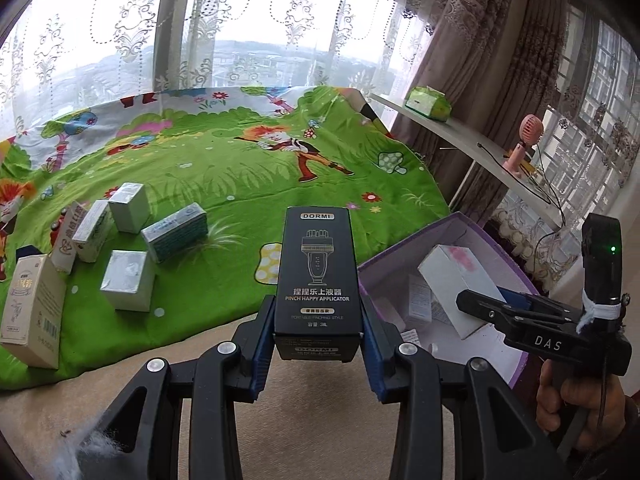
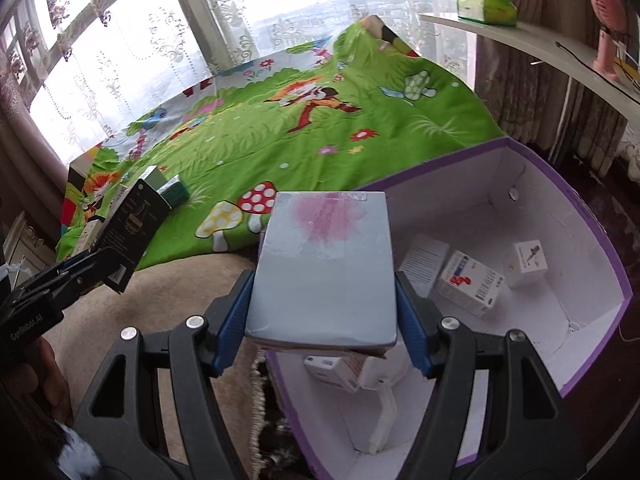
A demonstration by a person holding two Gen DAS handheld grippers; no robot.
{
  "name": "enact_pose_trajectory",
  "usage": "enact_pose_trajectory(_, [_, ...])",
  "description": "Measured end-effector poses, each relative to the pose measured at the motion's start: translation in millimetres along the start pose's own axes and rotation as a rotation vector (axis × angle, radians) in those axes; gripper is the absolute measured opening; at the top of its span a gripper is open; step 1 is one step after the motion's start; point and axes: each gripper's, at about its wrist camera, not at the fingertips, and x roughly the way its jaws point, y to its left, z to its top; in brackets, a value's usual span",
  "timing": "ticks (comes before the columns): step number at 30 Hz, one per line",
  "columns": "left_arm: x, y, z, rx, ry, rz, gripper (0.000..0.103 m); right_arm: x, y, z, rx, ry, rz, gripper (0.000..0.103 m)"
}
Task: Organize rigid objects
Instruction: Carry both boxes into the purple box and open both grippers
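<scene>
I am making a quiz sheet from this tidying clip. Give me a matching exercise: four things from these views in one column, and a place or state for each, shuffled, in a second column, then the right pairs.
Things:
1. black Dormi box
2. grey box with a pink stain
3. white box with red print
4. green tissue pack

Places or states:
A. lying inside the purple storage box
B. on the white shelf by the curtain
C. gripped by the left gripper
D. gripped by the right gripper

Pairs: 1-C, 2-D, 3-A, 4-B
</scene>
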Motion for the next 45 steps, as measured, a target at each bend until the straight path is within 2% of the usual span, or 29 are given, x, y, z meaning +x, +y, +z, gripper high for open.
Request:
enact_pose_trajectory(7, [19,-32,9,0.054,0.036,-0.055,0.04,-3,-44,-13,0.076,0.027,-0.068,0.07])
enact_pose_trajectory(19, [37,-76,14,0.15,0.077,-0.132,0.04,-15,-79,-8,0.115,0.002,-0.153,0.07])
enact_pose_trajectory(25, [42,-103,10,0.214,0.109,-0.22,0.04,-26,-92,-5,0.13,-0.015,-0.192,0.071])
enact_pose_trajectory(32, [46,-136,2,0.29,0.168,-0.358,0.041,-36,-104,0,0.158,-0.041,-0.217,0.071])
enact_pose_trajectory(36, [46,-135,2,0.283,0.167,-0.355,0.049,-40,-108,2,0.17,-0.052,-0.229,0.071])
enact_pose_trajectory(45, [35,-112,5,0.206,0.118,-0.303,0.049,-37,-102,3,0.155,-0.046,-0.219,0.071])
